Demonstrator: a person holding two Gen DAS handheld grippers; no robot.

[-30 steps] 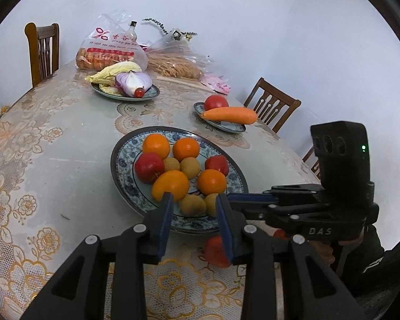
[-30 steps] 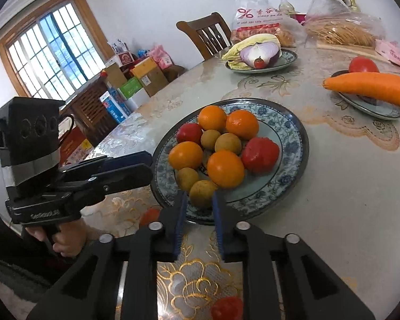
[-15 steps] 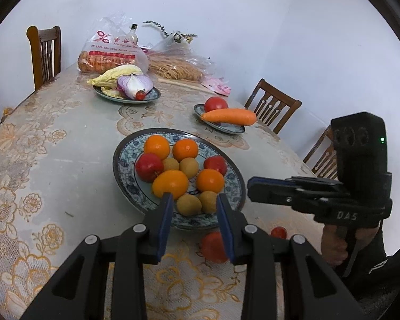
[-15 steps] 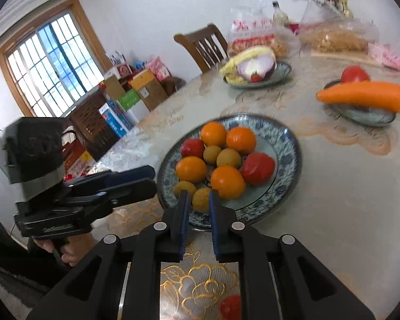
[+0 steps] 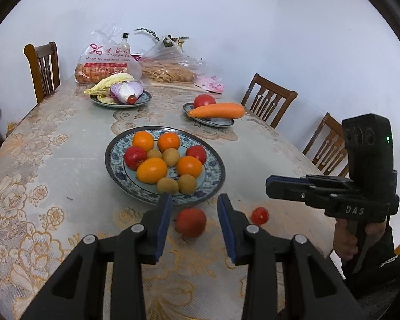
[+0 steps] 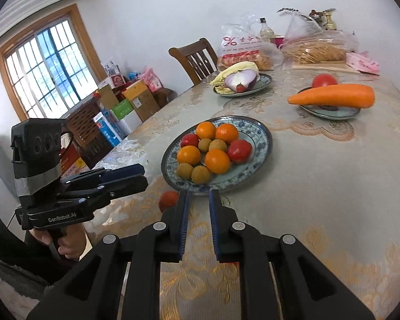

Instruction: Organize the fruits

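A blue patterned plate [image 5: 114, 165] holds oranges, red fruits and small brown fruits; it also shows in the right wrist view [image 6: 264, 144]. A red fruit [image 5: 191, 222] lies on the tablecloth in front of the plate, and a small cherry tomato [image 5: 260, 215] lies to its right. My left gripper [image 5: 194, 200] is open and empty, its fingers either side of and above the red fruit. My right gripper [image 6: 198, 196] is open a little and empty, at the plate's near rim; the red fruit [image 6: 168, 200] is left of it. Each gripper shows in the other's view.
A small plate with a carrot [image 5: 216, 110] and a tomato [image 5: 204, 100] stands behind the fruit plate. A plate with cabbage and onion [image 5: 120, 92] is further back, with bags of food [image 5: 104, 64] behind. Wooden chairs [image 5: 269, 98] ring the table.
Both grippers have pulled back from the plate and risen. The right gripper has moved off to the right and opened slightly. The loose red fruit and cherry tomato now show fully.
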